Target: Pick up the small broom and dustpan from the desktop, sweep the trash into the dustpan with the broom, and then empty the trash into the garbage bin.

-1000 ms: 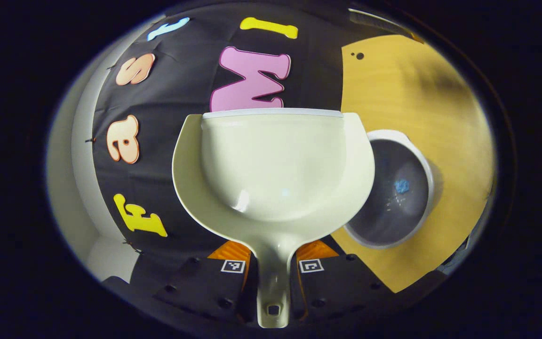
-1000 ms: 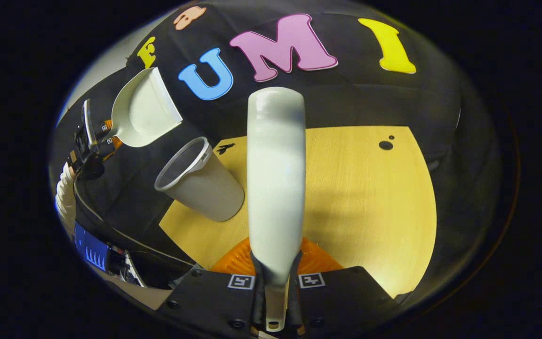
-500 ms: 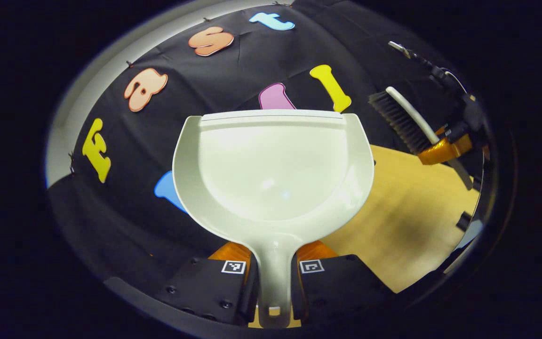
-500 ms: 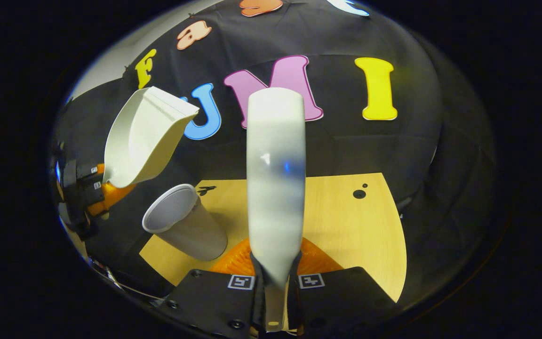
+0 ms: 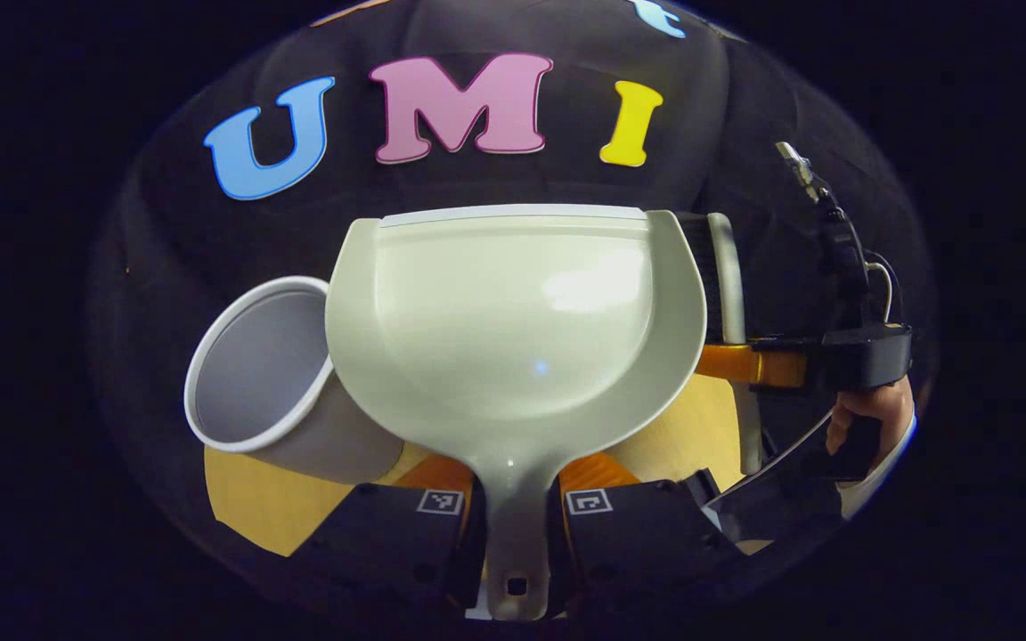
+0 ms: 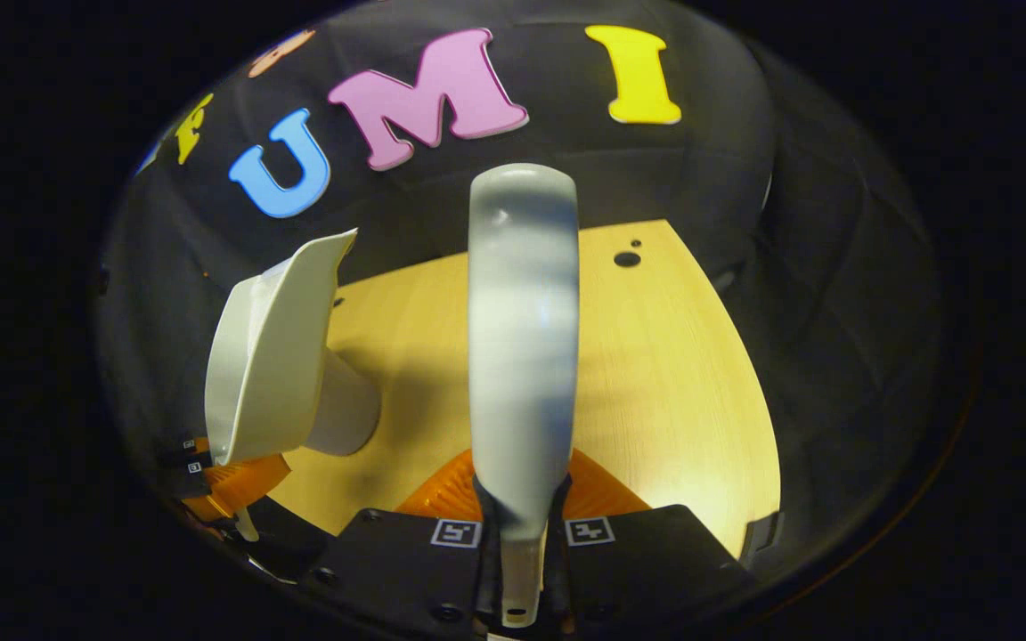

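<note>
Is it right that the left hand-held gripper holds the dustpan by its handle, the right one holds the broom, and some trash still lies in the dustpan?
Not quite. In the left gripper view the dustpan is empty; no trash lies in it. The rest stands: the left hand-held gripper holds it by its handle, and in the right gripper view the right hand-held gripper holds the broom.

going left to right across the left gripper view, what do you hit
garbage bin → dustpan → broom → right tongs → hand holding them
</note>
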The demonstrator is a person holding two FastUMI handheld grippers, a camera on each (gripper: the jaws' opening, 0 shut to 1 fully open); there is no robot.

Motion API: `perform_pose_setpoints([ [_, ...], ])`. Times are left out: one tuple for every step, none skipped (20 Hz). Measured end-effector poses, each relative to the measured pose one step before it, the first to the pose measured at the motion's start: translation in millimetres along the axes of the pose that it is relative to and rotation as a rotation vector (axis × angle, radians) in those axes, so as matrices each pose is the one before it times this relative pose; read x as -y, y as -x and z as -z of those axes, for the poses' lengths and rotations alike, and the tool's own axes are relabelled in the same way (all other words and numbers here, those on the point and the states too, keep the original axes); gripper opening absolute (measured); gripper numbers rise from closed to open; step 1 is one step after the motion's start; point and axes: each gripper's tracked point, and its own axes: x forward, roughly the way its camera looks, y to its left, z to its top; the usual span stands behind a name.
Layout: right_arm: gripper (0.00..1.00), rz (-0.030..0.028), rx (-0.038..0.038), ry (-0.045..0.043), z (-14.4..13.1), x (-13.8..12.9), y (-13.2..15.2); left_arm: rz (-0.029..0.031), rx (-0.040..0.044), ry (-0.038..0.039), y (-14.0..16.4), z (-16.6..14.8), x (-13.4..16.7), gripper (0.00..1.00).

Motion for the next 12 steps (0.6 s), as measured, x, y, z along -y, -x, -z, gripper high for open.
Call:
perform_pose_setpoints([
  [0.19, 0.00919, -0.03006, 0.00107, 11.58, 1.50, -7.21, -0.01218, -0.04260, 0.00701, -11.01, 9.44, -3.11, 0.25],
  [0.20, 0.00467, -0.04077, 0.00859, 11.39, 1.44, -5.71, -0.00107, -0.03723, -0.00061, -9.33, 9.65, 0.43, 0.25],
  [0.20, -0.00338, -0.03354, 0.00241, 11.45, -1.88, -8.20, 0.00282, -0.03813, 0.00384, -6.83, 11.59, 4.10, 0.25],
  [0.20, -0.00292, -0.04004, 0.00137, 11.15, -1.67, -8.87, 0.00752, -0.03147, 0.00444, -11.00, 11.64, 3.18, 0.25],
  [0.20, -0.00528, -0.04307, -0.00503, 11.90, -2.04, -9.55, 0.00516, -0.03299, 0.00677, -11.55, 13.23, -0.70, 0.25],
  [0.20, -0.00625, -0.04014, -0.00116, 9.14, -1.54, -6.79, 0.00541, -0.03257, 0.01257, -9.82, 9.43, -0.36, 0.25],
  [0.20, -0.00003, -0.03482, -0.00073, 7.64, 0.14, -7.31, 0.00261, -0.03426, 0.01201, -8.64, 4.90, -0.27, 0.25],
  [0.20, 0.00334, -0.02779, -0.00024, 4.41, 1.34, -5.21, -0.00302, -0.02862, 0.00655, -7.31, 4.61, -0.64, 0.25],
  [0.20, 0.01116, -0.02256, 0.00062, 6.44, 3.05, -6.28, -0.00645, -0.01949, 0.00543, -10.57, 2.93, -0.65, 0.26],
  [0.20, 0.01193, -0.02284, 0.00389, 6.70, 3.74, -6.30, -0.00585, -0.01518, 0.00801, -8.79, 1.41, -1.32, 0.26],
  [0.20, 0.01333, -0.02154, 0.00350, 2.95, 2.29, -5.61, -0.00039, -0.01318, 0.01320, -5.62, 3.30, -0.19, 0.26],
  [0.20, 0.00681, -0.03197, -0.00101, 5.54, -0.72, -5.89, 0.00479, -0.01352, 0.02113, -4.75, 0.24, 0.58, 0.26],
])
